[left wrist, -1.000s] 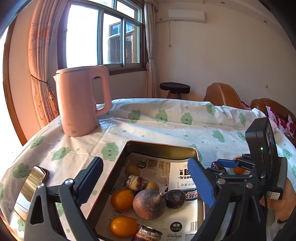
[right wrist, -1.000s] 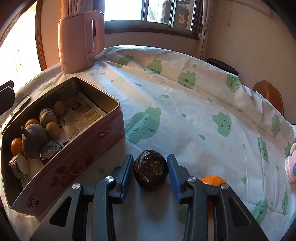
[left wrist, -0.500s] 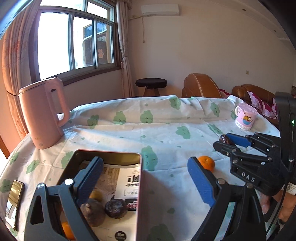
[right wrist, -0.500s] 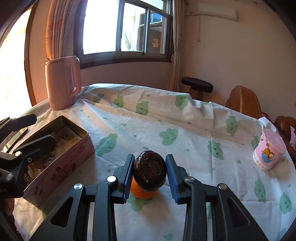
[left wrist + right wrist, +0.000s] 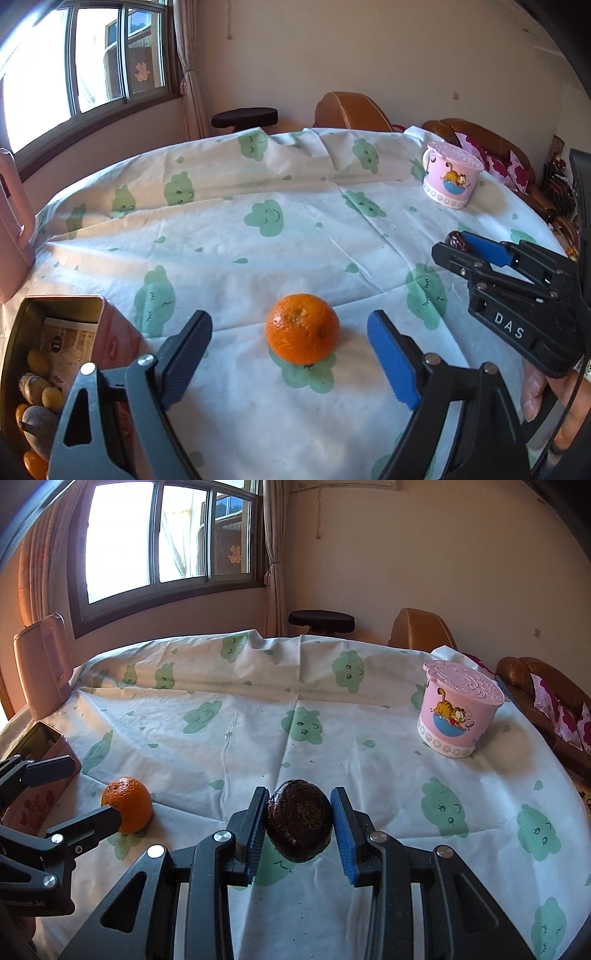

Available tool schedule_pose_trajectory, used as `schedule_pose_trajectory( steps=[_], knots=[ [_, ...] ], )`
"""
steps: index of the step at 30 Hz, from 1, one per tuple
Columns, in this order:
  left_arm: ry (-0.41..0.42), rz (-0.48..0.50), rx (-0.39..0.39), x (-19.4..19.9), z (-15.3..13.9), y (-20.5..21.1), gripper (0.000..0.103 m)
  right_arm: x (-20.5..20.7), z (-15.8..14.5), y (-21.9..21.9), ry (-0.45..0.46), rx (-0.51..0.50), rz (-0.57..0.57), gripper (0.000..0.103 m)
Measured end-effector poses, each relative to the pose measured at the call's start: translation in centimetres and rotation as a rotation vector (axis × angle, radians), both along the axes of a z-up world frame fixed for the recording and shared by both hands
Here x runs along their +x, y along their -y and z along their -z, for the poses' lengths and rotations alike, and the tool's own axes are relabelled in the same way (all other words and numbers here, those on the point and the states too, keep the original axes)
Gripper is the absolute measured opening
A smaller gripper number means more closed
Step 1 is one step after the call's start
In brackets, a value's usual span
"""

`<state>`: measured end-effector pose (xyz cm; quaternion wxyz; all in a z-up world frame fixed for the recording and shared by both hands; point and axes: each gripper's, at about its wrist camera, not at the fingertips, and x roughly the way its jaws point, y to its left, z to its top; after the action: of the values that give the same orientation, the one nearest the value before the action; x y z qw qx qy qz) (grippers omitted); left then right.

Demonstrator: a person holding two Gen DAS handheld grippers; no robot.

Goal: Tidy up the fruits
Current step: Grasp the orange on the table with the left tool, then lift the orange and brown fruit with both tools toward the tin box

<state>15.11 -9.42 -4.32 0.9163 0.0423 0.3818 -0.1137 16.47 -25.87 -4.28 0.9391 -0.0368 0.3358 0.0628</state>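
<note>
Two grippers work over a round table covered by a cloth (image 5: 221,236) printed with green clouds. Left gripper (image 5: 290,354): its jaws are spread, have just been closing a little, and straddle an orange (image 5: 302,333) that sits on the cloth; neither pad touches the fruit. A second ago this gripper hung over the tin (image 5: 92,332) with nothing between its jaws; the tin now lies at the lower left edge of its view, left of the orange, and the pink kettle (image 5: 11,240) has slid to the far left edge. Inside the tin, on printed paper, lie several fruits: small yellow and orange ones and a dark round one with a stem (image 5: 38,428).

Right gripper (image 5: 297,827): its jaws pinch a dark brown fruit (image 5: 298,825) between the blue pads, clear of the cloth, right of the orange and apart from it. The grip is the same as a second ago, when the fruit sat low on the cloth just beside the tin with the orange behind the right pad. In the right wrist view the orange (image 5: 127,805) now lies to the left, beside the left gripper's near finger (image 5: 88,821), and the tin (image 5: 40,775) is only a corner at the left edge.

A pink lidded cup (image 5: 458,712) with a cartoon cat stands beyond the orange to the right, well apart from it. A hand (image 5: 554,406) holds the right gripper's handle.
</note>
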Motion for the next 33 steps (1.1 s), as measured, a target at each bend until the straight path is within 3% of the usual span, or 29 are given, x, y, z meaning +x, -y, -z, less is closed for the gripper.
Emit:
schedule_pose_trajectory(
  steps=[4, 6, 9, 18, 33],
  knots=[
    [-0.049, 0.03, -0.021, 0.9, 0.9, 0.6, 0.072, -0.1, 0.0, 0.2, 0.002, 0.009, -0.002, 0.036],
    [-0.077, 0.036, -0.038, 1.4, 1.4, 0.6, 0.059, 0.0, 0.1, 0.2, 0.0, 0.01, -0.004, 0.036],
    [-0.095, 0.026, -0.024, 2.0, 2.2, 0.7, 0.049, 0.2, 0.3, 0.2, -0.014, 0.013, -0.016, 0.036],
    [-0.085, 0.026, -0.061, 1.8, 2.0, 0.1, 0.048, 0.2, 0.4, 0.2, -0.024, 0.041, -0.052, 0.036],
    [0.038, -0.001, 0.01, 0.3, 0.5, 0.6, 0.048, -1.0, -0.5, 0.0, 0.051, 0.049, -0.085, 0.036]
  ],
)
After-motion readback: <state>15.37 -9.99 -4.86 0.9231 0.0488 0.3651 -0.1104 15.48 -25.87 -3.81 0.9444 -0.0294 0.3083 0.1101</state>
